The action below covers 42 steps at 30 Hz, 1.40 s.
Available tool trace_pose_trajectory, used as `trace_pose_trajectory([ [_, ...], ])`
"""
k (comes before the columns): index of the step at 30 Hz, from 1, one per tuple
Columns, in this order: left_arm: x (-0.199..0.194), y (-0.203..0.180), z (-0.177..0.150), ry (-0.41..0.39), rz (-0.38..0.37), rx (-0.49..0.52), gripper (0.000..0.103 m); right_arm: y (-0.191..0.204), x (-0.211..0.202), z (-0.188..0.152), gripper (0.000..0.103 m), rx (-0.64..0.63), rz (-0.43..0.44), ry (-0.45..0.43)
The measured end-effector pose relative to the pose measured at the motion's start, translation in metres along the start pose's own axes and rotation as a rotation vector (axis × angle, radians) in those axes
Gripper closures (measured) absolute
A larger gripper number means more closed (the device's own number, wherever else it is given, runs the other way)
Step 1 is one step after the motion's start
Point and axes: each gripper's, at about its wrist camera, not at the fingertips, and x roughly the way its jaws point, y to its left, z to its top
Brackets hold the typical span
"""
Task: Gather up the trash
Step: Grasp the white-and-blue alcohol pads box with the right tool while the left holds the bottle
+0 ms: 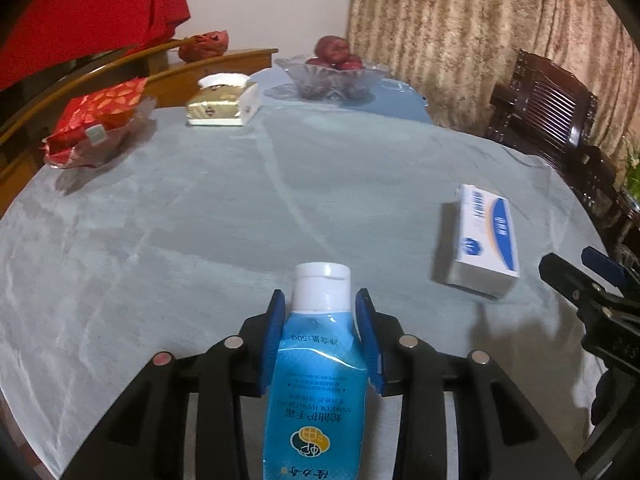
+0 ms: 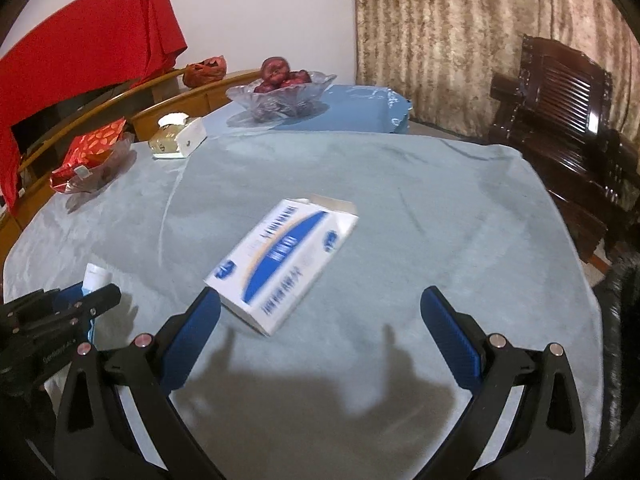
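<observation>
Tube point(image 1: 316, 380) of blue hand cream, white flip cap pointing away, sits clamped between the left gripper's point(image 1: 320, 312) blue fingers point(image 1: 276, 336), which press its shoulders just below the cap; its label reads upside down from the wrist. The right gripper point(image 2: 320, 308) holds its fingers point(image 2: 448, 332) spread wide with nothing between them, above the grey-blue cloth on the bench point(image 2: 440, 200). Just beyond its left finger lies a white-and-blue carton point(image 2: 280, 264), flat, slanted, its far flap open. Farther off to the left are a red foil packet point(image 1: 96, 124) and a gold tissue pack point(image 1: 220, 100); a glass bowl point(image 1: 332, 80) of red fruit stands farthest.
</observation>
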Motion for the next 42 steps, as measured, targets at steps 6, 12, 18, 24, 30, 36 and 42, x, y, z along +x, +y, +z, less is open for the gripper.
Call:
trace_pose_trajectory([
  [6, 0.007, 0.024, 0.002, -0.009, 0.026, -0.032, 0.067, 0.023, 0.018, 0.009, 0.006, -0.024, 0.004, 0.024],
  [12, 0.011, 0.034, 0.009, -0.026, 0.032, -0.056, 0.067, 0.037, 0.041, 0.014, 0.006, -0.027, -0.019, 0.06],
  [18, 0.012, 0.034, 0.013, -0.032, 0.027, -0.065, 0.067, 0.043, 0.058, 0.016, 0.006, -0.059, -0.06, 0.107],
  [24, 0.009, 0.03, 0.013, -0.038, 0.014, -0.066, 0.067, 0.022, 0.045, 0.004, 0.006, -0.083, -0.098, 0.132],
  [30, 0.009, 0.017, 0.011, -0.035, 0.004, -0.046, 0.067, -0.009, 0.03, -0.005, 0.006, -0.018, -0.073, 0.136],
  [36, 0.008, 0.008, 0.013, -0.032, -0.001, -0.044, 0.067, 0.001, 0.034, 0.008, 0.008, -0.069, -0.013, 0.11],
  [42, 0.004, -0.002, 0.011, -0.03, -0.011, -0.03, 0.067, 0.009, 0.049, 0.009, 0.03, -0.133, 0.004, 0.163],
])
